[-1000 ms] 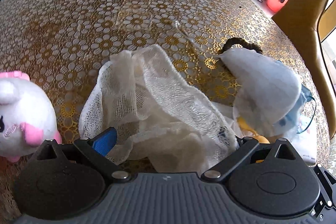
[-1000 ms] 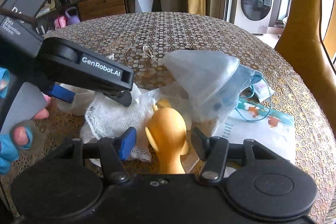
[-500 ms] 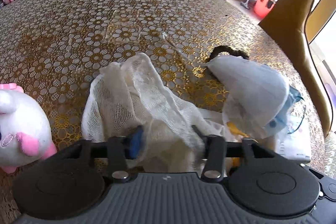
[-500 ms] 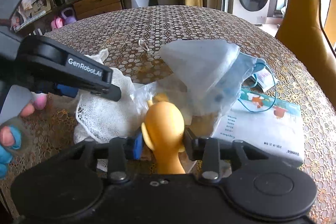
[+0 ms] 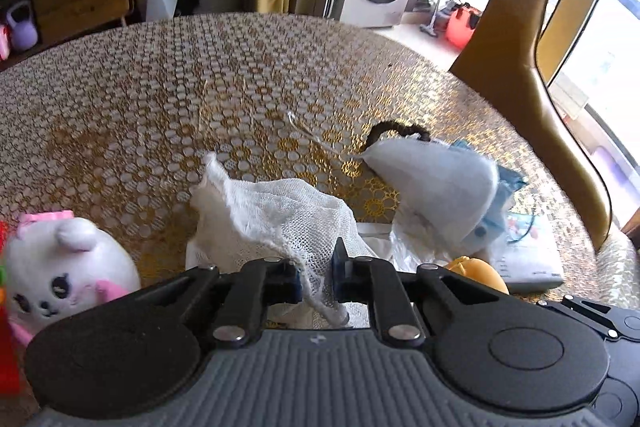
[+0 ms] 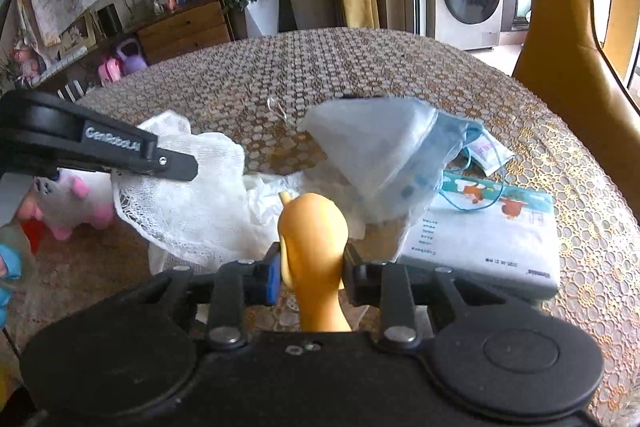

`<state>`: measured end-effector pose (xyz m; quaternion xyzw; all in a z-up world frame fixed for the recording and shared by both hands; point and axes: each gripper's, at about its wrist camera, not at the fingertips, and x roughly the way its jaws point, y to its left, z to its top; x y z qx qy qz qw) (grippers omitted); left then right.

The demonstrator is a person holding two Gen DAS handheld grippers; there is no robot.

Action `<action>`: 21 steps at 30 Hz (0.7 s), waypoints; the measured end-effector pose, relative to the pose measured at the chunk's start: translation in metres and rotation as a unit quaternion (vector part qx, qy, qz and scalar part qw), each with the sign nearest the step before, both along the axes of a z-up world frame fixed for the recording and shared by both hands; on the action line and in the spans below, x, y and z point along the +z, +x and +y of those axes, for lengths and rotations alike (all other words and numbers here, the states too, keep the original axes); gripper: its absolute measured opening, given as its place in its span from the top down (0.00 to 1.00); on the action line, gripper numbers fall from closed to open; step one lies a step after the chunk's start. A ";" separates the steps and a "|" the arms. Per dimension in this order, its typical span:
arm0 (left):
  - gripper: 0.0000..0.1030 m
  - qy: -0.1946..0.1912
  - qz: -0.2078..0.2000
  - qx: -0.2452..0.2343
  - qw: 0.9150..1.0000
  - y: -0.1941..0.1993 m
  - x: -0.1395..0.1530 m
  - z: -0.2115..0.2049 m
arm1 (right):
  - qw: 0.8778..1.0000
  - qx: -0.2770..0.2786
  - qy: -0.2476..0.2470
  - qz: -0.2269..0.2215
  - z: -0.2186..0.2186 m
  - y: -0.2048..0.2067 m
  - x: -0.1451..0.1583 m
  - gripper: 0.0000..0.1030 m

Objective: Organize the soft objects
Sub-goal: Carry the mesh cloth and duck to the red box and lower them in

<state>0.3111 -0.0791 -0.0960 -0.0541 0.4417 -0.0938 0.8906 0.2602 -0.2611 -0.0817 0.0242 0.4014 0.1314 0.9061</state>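
Observation:
My left gripper (image 5: 316,283) is shut on a fold of the white mesh cloth (image 5: 280,219), which is lifted off the gold patterned table (image 5: 200,75) and hangs bunched below the fingers. The right wrist view shows that same gripper (image 6: 188,167) from the side, with the cloth (image 6: 192,195) draped under it. The jaws of my right gripper (image 6: 310,275) are closing, and their pads press on both sides of an orange rubber toy (image 6: 312,227). The toy's top also peeks out in the left wrist view (image 5: 476,267).
A white plush with a pink bow (image 5: 60,267) lies at the left. Right of the cloth sit a clear bag of blue items (image 6: 380,155), a tissue pack (image 6: 488,227) and a black hair tie (image 5: 400,129). A yellow chair (image 5: 520,47) stands at the table's right edge.
The left jaws went from wide open to shut on the mesh cloth and lifted it. The right jaws narrowed onto the orange toy.

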 end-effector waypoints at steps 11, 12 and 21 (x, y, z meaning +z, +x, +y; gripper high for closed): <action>0.88 -0.012 -0.036 -0.024 0.999 -0.042 0.054 0.026 | 0.999 0.009 0.032 -0.023 -0.002 -0.029 0.044 0.72; 0.88 -0.012 -0.037 -0.026 0.999 -0.045 0.058 0.029 | 0.999 0.011 0.035 -0.025 -0.002 -0.032 0.049 0.72; 0.88 -0.008 -0.050 -0.024 0.998 -0.082 0.097 0.068 | 0.996 0.040 0.054 -0.051 0.022 -0.059 0.097 0.72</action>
